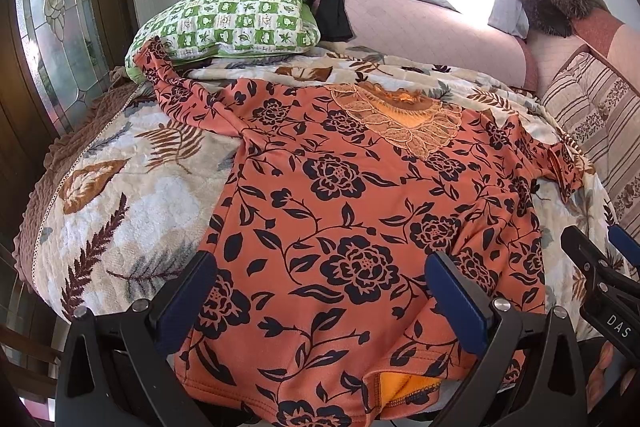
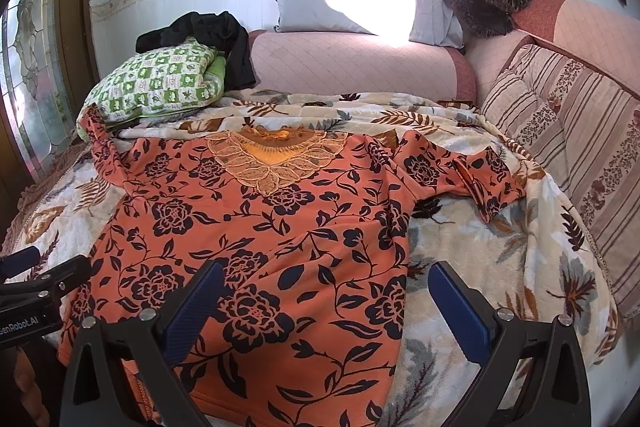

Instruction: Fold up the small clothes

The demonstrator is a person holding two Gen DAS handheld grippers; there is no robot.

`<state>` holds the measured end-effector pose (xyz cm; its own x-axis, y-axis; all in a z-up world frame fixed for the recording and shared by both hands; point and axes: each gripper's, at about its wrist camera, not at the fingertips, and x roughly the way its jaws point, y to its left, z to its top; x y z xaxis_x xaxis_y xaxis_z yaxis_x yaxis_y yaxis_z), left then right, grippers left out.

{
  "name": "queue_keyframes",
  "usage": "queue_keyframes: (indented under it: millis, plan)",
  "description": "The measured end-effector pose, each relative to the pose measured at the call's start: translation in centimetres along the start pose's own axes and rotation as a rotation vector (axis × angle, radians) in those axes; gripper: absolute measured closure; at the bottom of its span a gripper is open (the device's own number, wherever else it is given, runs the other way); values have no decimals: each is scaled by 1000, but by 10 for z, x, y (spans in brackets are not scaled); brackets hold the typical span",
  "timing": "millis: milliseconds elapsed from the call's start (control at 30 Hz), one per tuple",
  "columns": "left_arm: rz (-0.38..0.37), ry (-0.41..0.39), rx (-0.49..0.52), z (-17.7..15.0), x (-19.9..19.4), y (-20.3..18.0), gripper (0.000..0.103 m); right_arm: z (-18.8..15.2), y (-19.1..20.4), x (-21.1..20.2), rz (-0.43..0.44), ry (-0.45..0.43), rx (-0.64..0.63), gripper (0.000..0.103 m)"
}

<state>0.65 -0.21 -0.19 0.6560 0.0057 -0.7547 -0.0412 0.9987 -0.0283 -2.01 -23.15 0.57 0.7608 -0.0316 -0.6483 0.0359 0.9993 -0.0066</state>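
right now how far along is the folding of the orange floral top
Done: the orange floral top lies spread flat on the blanket. In hand: nothing; the left hand-held gripper and right hand-held gripper are open over its hem. Left: every fold, both sleeves still out.

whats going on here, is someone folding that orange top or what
A person holds a gripper in each hand over an orange floral top spread flat on a leaf-print blanket, neckline away from the cameras. The left gripper and right gripper both hang near the hem with jaws wide open, gripping nothing. No fold is made yet; one sleeve runs up toward a green checked pillow, the other lies out to the side.
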Motion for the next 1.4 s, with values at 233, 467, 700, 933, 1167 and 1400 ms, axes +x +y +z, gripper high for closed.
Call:
queue_keyframes:
  millis: [233,467,700,933,1167,1400]
  plan:
    - [2,-5,3,1,-4,1,0,0,-4,1,-1,3,12,0]
    - [-12,30,-8,3,-4,0,0,1,-5,1,-2,0,19,0]
    - [-30,35,-8,2,2,1,0,2,-31,19,73,64,139,0]
    - [30,31,27,3,23,1,0,2,-166,79,348,152,728,0]
    - [29,34,32,10,46,-5,0,-31,-276,170,607,168,1339,0]
    - [43,54,59,14,61,-5,0,-17,-329,198,512,86,1359,1]
